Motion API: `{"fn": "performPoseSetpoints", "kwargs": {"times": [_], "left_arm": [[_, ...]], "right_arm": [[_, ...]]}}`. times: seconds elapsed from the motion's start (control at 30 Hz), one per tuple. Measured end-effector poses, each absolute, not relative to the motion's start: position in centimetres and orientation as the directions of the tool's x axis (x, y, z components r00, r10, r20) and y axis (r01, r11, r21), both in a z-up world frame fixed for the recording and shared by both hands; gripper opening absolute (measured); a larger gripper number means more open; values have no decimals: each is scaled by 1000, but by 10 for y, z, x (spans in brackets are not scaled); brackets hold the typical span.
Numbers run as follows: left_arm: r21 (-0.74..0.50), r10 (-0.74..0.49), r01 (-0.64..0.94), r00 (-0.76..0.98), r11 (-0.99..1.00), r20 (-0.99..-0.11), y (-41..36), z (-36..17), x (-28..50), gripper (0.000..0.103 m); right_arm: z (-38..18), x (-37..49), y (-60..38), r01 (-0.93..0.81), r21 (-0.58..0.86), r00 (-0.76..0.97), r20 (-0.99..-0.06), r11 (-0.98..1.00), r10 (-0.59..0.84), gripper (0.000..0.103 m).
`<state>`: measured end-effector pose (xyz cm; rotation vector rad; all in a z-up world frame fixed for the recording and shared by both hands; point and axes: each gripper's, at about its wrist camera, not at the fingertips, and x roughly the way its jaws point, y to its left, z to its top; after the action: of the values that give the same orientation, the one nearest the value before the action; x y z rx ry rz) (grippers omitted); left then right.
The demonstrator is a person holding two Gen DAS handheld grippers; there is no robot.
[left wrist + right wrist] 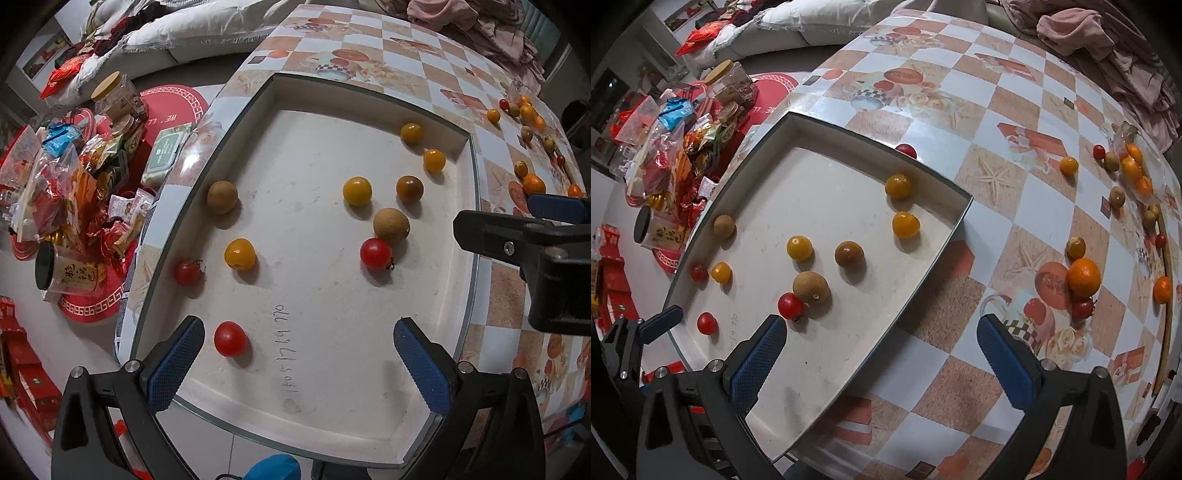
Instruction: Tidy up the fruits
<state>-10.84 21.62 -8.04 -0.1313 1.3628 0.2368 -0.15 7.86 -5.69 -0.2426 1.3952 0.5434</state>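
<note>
Checkered with printed teapots and starfish, the tabletop (1015,236) carries a shallow white tray (820,354) at its left edge. Ten small fruits lie loose in the tray: three red tomatoes, one (229,338) near the front left corner, one (187,271) against the left wall, and one (376,253) touching a brown longan (391,225) mid-tray. Yellow tomatoes (357,191) are scattered toward the far right corner, and another longan (222,197) sits by the left wall. More fruit lies on the bare tabletop toward its right edge, among it an orange (1083,277) touching a red tomato (1082,308).

The left hand-held gripper (299,365) hangs over the tray's front end, spread wide and holding nothing. The right hand-held gripper (882,363) is also spread and empty, straddling the tray's right wall. Snack packets (74,192) and jars crowd a lower surface beyond the tabletop's left edge.
</note>
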Motion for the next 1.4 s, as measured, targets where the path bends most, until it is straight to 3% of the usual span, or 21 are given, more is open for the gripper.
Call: {"fn": "performPoseSetpoints", "kwargs": {"times": [1.4], "left_arm": [[117,149,-191,161,975,-976,211,-86,-105,103]], "right_arm": [[-64,-1,84,-519,105,83,-982,849,172,103]]}}
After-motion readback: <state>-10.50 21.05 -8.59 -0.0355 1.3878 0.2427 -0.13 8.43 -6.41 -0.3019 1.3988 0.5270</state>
